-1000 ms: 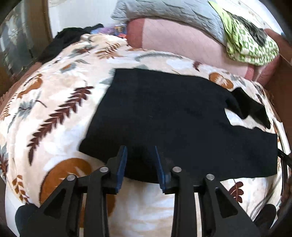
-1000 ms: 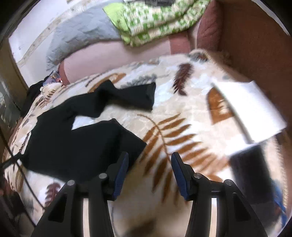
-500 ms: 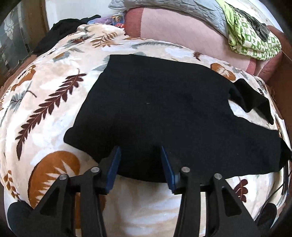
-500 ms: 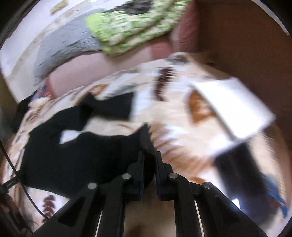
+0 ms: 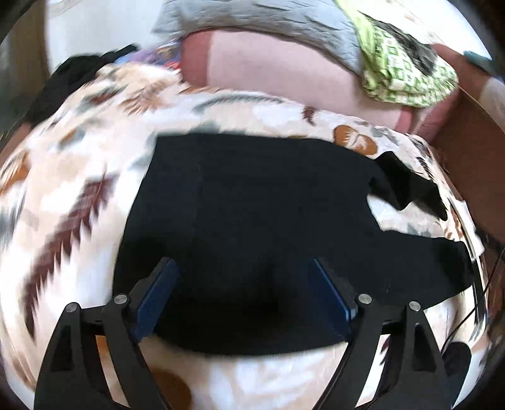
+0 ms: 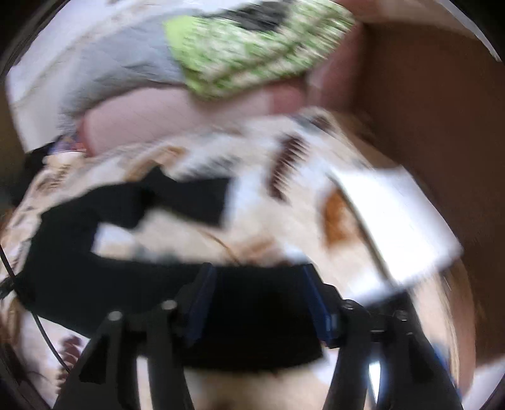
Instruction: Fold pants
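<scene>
Both pairs of fingers have spread since half a second ago: the right gripper (image 6: pixel 257 296), then pinched shut at the hem of the black pants (image 5: pixel 268 214), now stands released with that hem lying between its blue pads, and the left gripper (image 5: pixel 243 296) is wider too. The left one hangs over the near edge of the garment at 6 o'clock, fingers (image 5: pixel 157 293) apart, grasping nothing. The pants lie spread flat on the leaf-print bed cover (image 5: pixel 72 202), body toward 9 o'clock, two legs reaching toward 3 o'clock. In the blurred right wrist view one leg (image 6: pixel 189 202) lies at 10 o'clock, the nearer leg under the gripper. A white sheet (image 6: pixel 401 220) lies at 3 o'clock. Pink bedding (image 5: pixel 277 66), a grey blanket (image 5: pixel 277 22) and a green patterned cloth (image 5: pixel 407 72) are piled at 12 o'clock.
</scene>
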Motion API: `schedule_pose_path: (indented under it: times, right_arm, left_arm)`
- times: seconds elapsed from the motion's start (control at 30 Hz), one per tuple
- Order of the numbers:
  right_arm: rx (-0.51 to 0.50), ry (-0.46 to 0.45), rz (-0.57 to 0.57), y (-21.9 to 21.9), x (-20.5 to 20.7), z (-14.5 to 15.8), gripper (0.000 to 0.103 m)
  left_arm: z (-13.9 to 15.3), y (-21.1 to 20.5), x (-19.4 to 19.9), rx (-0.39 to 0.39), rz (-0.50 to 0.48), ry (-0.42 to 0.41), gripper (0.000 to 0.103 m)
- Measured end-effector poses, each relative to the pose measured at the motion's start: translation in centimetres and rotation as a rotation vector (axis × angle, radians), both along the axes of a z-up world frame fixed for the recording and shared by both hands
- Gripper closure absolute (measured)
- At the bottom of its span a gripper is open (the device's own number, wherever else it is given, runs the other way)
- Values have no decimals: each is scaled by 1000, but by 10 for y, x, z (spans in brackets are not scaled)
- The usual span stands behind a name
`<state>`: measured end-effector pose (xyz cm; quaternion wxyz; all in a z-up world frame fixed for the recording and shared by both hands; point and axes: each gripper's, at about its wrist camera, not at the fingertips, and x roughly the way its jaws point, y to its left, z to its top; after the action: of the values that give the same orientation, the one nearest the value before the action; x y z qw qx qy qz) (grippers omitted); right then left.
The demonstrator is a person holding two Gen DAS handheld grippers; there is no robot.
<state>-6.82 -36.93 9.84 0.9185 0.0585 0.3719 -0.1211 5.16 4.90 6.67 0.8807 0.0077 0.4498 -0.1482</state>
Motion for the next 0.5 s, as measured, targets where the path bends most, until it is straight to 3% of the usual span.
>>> schedule_pose_path:
  times: [0.07, 0.17, 0.3, 0.5]
  right_arm:
    - [17, -24, 114, 16, 36, 9, 44]
    - [6, -26, 259, 39, 93, 13, 36]
    - [-65, 49, 416, 72, 170, 0, 35]
    - [-108, 161, 556, 102, 242, -37, 35]
  left_arm:
    - [8, -4, 23, 8, -68, -17, 17]
    - [11, -12, 61, 54, -164, -54, 17]
    - [1, -25, 116, 143, -272, -9, 17]
    - [-19, -32, 174, 199, -349, 11, 17]
